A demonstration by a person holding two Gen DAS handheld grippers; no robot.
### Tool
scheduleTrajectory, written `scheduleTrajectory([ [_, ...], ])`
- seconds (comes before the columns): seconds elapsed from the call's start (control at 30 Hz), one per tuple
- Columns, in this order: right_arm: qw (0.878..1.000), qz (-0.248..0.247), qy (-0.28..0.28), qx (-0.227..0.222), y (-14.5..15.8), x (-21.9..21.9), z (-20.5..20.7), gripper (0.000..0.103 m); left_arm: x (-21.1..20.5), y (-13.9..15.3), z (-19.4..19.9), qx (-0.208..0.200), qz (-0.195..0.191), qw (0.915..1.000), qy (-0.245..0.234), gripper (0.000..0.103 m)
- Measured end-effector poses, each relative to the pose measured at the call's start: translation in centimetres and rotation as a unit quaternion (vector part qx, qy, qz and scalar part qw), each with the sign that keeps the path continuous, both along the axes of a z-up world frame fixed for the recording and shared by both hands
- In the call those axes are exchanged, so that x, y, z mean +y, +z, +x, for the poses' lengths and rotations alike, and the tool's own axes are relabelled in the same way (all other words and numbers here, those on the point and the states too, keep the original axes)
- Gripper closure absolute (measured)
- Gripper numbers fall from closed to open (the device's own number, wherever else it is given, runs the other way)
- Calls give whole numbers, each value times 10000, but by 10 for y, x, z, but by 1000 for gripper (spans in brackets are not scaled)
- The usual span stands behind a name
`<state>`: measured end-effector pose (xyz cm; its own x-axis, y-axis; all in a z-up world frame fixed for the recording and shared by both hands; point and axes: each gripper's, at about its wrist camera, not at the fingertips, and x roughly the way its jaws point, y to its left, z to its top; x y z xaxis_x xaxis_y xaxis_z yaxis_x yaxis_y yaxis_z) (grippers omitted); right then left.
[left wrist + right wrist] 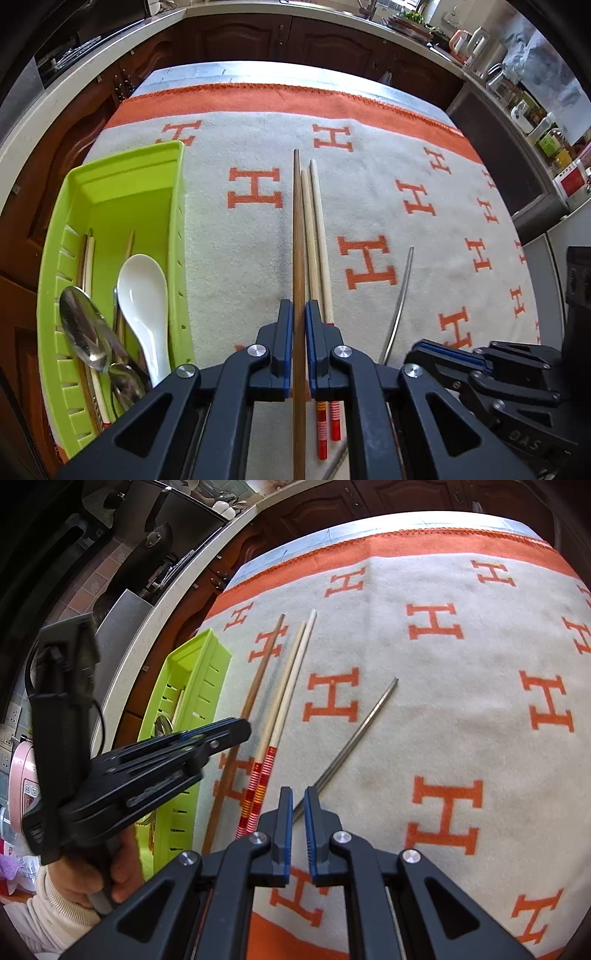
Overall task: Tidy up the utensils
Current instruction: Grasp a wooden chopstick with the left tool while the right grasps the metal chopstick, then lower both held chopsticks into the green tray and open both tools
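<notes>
The desk [369,177] is covered by a cream cloth with orange H letters and an orange border.

Left hand-held gripper [299,314]: the jaws are clamped on the brown chopstick [298,229]. The stick runs lengthwise between the two blue-faced pads, its far tip pointing away across the cloth. In the right wrist view the same left hand-held gripper [236,731] crosses the stick near its middle, and a hand [92,875] in a pale sleeve holds the grip below it.

Right hand-held gripper [298,797]: the jaws stand nearly together with only a narrow slit between them. No utensil sits between the pads. The metal chopstick [354,731] lies on the cloth just beyond the fingertips, its near end passing under them; whether it touches them cannot be told.

Pair of light chopsticks [314,236]: two pale sticks with red-and-orange striped ends lie side by side on the cloth, just right of the brown chopstick.

Green tray [122,206]: a slotted lime-green plastic tray sits at the left edge of the cloth. It holds a white ceramic spoon [142,295], a metal spoon [85,328] and several chopsticks, all lying lengthwise.

Dark wooden cabinets [280,40] stand behind the desk.
</notes>
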<state>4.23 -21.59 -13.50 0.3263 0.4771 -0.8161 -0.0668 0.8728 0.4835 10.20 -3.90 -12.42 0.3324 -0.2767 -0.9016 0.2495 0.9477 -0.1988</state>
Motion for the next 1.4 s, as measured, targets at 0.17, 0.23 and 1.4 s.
scheduleTrajectory([
  [0.17, 10000, -39, -10, 18, 2, 7, 8, 96, 31, 40, -19, -309, -142, 9993, 173, 99],
  [0.23, 9999, -94, -99, 78, 2, 7, 9, 96, 48, 51, -25, -414, -115, 9986, 309, 99],
  [1.4, 9740, -2108, -831, 1, -6, 49, -5, 98, 129, 19, -50, -313, 128, 9944, 1002, 95],
])
